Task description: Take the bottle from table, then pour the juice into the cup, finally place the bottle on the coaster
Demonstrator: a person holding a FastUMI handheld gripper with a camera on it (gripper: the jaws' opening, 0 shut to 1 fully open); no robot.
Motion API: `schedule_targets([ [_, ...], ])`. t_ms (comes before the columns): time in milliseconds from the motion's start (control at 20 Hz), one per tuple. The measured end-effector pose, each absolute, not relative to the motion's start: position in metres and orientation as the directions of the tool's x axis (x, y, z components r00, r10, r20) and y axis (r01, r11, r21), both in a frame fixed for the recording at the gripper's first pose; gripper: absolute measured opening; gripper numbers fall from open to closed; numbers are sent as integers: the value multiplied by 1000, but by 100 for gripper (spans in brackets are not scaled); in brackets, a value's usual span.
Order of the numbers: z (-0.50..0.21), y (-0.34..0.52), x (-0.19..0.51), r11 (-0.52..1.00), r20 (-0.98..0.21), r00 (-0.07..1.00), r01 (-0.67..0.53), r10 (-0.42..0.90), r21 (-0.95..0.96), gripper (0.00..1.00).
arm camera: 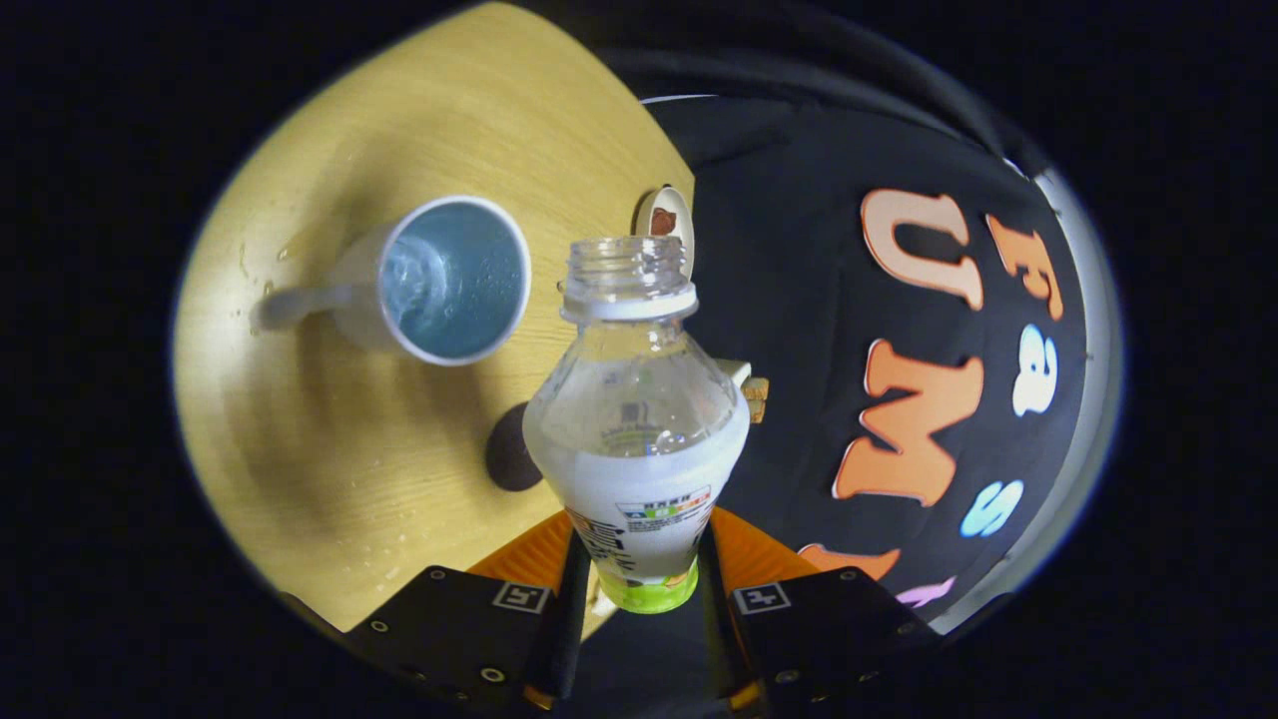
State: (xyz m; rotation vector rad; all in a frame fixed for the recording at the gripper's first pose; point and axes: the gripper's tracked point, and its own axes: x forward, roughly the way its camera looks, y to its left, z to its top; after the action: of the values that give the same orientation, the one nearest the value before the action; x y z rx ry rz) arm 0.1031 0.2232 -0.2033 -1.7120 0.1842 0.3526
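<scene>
- I have the bottle [636, 419] pinched between the two fingers of the gripper [639, 584], which press on its lower body from either side, so the first step, taking it off the table [329, 479], looks done.
- The bottle is uncapped, its open neck pointing away from the fingers. Most of the clear upper part looks empty, with a pale liquid sitting low, near the label.
- The cup [454, 280] stands on the table beyond the fingers, off to the left of the bottle's neck, its handle pointing away from the bottle.
- Inside the cup I see a bluish, bubbly surface, so I judge some juice is already in it. How full it is I cannot tell.
- The bottle's mouth is not over the cup's rim; it sits beside it and apart. I read this as either just before a pour or just after one, and the wet-looking spots on the table near the cup lean me towards after.
- A dark round patch [511, 449] lies on the table just left of the bottle's shoulder, partly hidden by it. It may be the coaster, but I cannot be sure.
- A small round thing [667, 218] shows behind the bottle's neck at the table's edge; I cannot make out what it is.
- Left to do, as I judge it: finish any pouring, then set the bottle upright on the coaster and let go.
</scene>
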Motion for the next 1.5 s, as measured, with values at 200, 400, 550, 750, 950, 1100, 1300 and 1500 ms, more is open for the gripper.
schedule_targets([
  [200,-210,213,99,200,-408,907,-421,104,-884,52],
  [400,-212,218,108,553,-462,860,-498,216,-668,52],
  [550,-213,214,128,719,-460,846,-495,270,-488,52],
  [750,-213,212,166,840,-426,847,-461,319,-286,52],
  [950,-230,212,199,896,-429,840,-424,333,-134,52],
  [1100,-247,215,215,901,-451,824,-425,343,-92,52],
  [1300,-271,215,217,899,-486,806,-429,337,-87,54],
  [1500,-280,214,210,905,-487,807,-419,335,-73,58],
])
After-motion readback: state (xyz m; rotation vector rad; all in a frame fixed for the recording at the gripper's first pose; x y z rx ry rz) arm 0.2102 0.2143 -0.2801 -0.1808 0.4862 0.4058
